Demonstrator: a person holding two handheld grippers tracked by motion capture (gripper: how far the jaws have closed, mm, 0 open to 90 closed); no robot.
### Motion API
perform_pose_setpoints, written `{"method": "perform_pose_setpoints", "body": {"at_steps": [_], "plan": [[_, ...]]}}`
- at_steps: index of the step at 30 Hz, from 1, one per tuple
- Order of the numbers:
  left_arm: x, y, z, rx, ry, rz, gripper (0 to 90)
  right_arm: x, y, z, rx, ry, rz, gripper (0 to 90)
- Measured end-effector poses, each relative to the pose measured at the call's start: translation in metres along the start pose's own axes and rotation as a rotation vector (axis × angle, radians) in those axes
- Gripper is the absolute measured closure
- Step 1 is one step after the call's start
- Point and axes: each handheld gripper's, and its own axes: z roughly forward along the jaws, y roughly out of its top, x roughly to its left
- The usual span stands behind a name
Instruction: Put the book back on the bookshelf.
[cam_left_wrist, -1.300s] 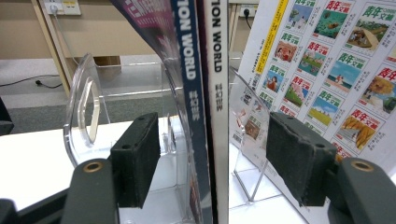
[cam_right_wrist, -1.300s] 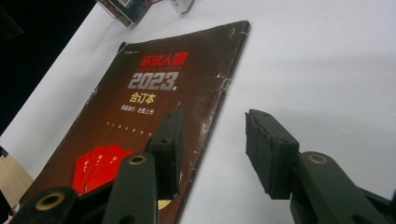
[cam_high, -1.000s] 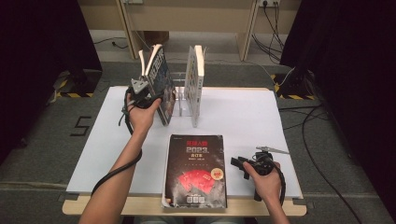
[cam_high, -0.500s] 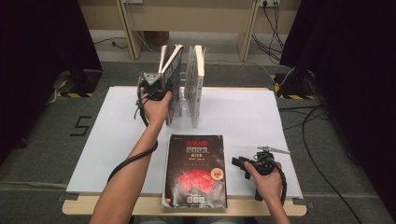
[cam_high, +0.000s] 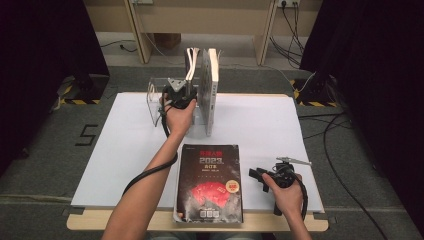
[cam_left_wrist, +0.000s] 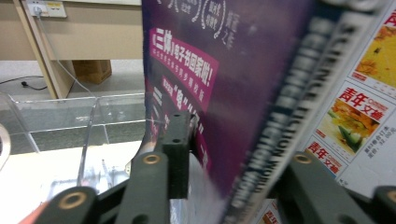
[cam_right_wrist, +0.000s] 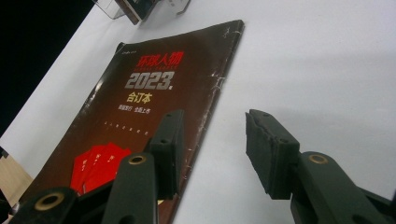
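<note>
High view: left gripper (cam_high: 183, 95) at upright magazine (cam_high: 192, 67) in clear rack (cam_high: 152, 97). Left gripper view: jaws just reopening, magazine between, grip unclear; thin, floppy, glossy, best pinched near spine. Right gripper view: right gripper (cam_right_wrist: 212, 147) agape, empty.

- My left gripper (cam_high: 186, 93) stands at the far side of the table (cam_high: 125, 150), at the clear rack (cam_high: 155, 96).
- A magazine (cam_left_wrist: 224, 93) stands upright in that rack, between my left jaws, which have just been opening.
- A second upright book (cam_high: 211, 85) stands just right of it in the rack.
- A large book (cam_high: 210, 182) lies flat at the near edge, in front of the rack.
- My right gripper (cam_high: 260, 176) rests on the table just right of that flat book, jaws apart, well apart from my left.
</note>
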Motion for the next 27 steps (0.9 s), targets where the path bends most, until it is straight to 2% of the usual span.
{"method": "perform_pose_setpoints", "body": {"at_steps": [10, 13, 15, 27], "plan": [[-0.001, -0.003, -0.004, -0.017, -0.035, 0.019, 54.2, -0.001, 0.000, 0.000, -0.002, -0.002, -0.003, 57.5], [-0.001, -0.004, -0.006, -0.017, -0.046, 0.040, 50.6, 0.000, 0.000, 0.000, 0.001, 0.001, 0.001, 57.5], [-0.001, -0.005, -0.006, -0.011, -0.058, 0.036, 48.4, 0.000, 0.000, 0.001, -0.001, -0.002, -0.007, 57.5], [0.005, -0.010, -0.013, -0.014, -0.062, 0.037, 42.0, 0.001, 0.000, 0.001, -0.002, -0.002, -0.015, 57.5]]}}
